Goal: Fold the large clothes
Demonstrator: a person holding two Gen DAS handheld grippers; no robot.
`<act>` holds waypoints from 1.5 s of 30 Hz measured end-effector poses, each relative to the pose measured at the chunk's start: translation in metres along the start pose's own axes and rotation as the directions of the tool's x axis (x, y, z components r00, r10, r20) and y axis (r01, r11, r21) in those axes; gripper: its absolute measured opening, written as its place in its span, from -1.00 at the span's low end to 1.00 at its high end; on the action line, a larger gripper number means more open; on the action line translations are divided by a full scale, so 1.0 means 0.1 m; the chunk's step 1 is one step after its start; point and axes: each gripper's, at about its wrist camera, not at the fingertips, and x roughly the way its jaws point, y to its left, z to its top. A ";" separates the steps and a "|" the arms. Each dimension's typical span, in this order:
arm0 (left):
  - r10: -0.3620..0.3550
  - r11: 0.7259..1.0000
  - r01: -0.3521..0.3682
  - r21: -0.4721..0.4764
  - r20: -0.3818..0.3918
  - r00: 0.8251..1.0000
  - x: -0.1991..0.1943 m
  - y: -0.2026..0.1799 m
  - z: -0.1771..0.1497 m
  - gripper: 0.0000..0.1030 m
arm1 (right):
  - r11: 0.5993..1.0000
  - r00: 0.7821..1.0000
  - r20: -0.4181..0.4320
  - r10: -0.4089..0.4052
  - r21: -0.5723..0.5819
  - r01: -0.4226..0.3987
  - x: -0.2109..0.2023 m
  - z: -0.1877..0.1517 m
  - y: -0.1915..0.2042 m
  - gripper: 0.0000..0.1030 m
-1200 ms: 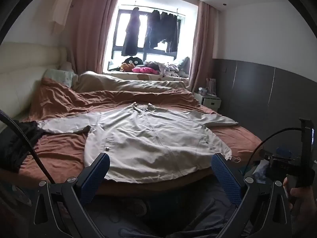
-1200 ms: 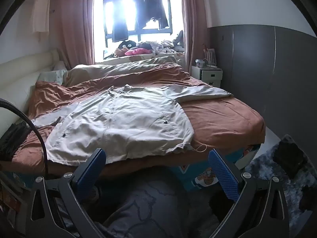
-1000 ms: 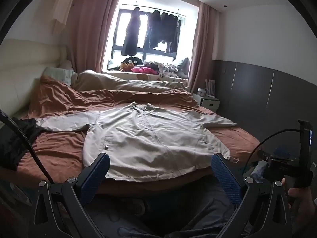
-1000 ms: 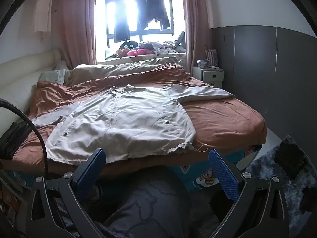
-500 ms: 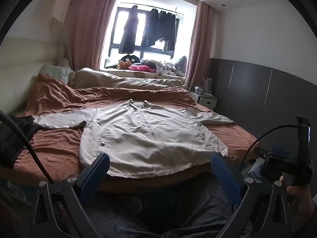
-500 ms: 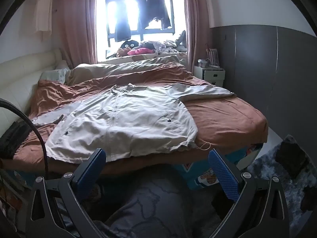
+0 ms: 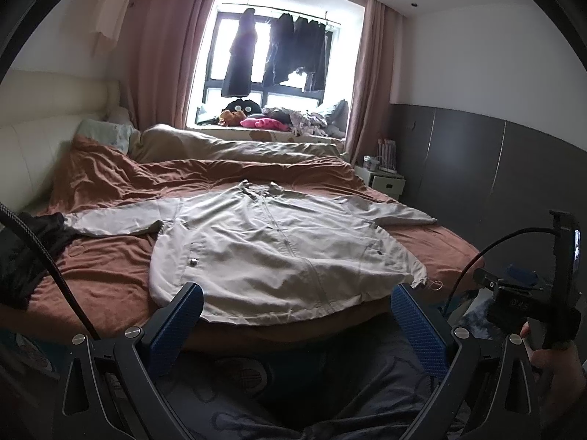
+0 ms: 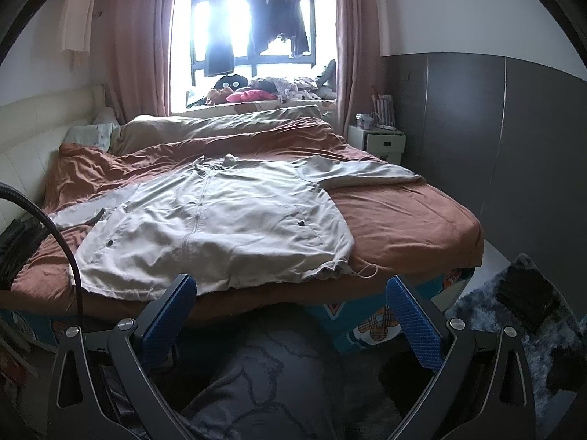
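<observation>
Black garment (image 7: 25, 245) lay at the bed's (image 7: 102, 275) left edge, beige jacket (image 7: 279, 249) lay flat mid-bed, collar toward the window, hem nearest, sleeves outspread sideways, no legible writing, left tongs (image 7: 297, 315) and right tongs (image 8: 293, 308) gaped wide, empty, short of the hem.

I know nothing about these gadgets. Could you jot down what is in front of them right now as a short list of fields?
Place: a bedroom, seen from the foot of a bed with a rust-brown cover
Garment: a light beige jacket lying flat, front up, both sleeves spread out sideways
Left gripper: open, holding nothing, short of the jacket's hem
Right gripper: open, holding nothing, also short of the hem
Folding: not yet begun
Other cloth: a dark garment at the bed's left edge
Background: dark clothes hanging in the window
</observation>
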 end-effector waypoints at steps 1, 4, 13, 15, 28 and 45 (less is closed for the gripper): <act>0.001 1.000 -0.001 0.000 0.000 1.000 0.00 0.00 0.00 1.00 | 1.000 1.000 0.000 0.002 0.000 -0.002 -0.01 0.00 0.00 1.00; 0.017 1.000 -0.017 0.003 0.000 1.000 0.00 0.00 -0.01 1.00 | 1.000 1.000 0.004 0.006 0.004 -0.006 -0.02 0.00 -0.02 1.00; 0.083 0.996 -0.084 0.040 0.011 0.996 0.00 -0.03 -0.05 1.00 | 1.000 1.000 -0.002 -0.006 -0.014 0.006 -0.01 -0.02 0.03 1.00; 0.081 0.996 -0.081 0.039 0.010 0.997 -0.01 -0.03 -0.06 1.00 | 1.000 1.000 -0.001 0.002 -0.015 -0.002 -0.01 -0.02 0.04 1.00; 0.036 0.998 -0.037 0.044 0.016 0.999 -0.02 -0.08 -0.10 0.99 | 1.000 1.000 0.009 0.019 0.011 -0.019 -0.04 -0.05 -0.02 1.00; 0.051 0.998 -0.052 0.036 0.021 0.998 0.02 -0.02 -0.07 0.96 | 0.999 0.999 0.001 0.038 0.019 -0.038 0.04 -0.03 -0.01 1.00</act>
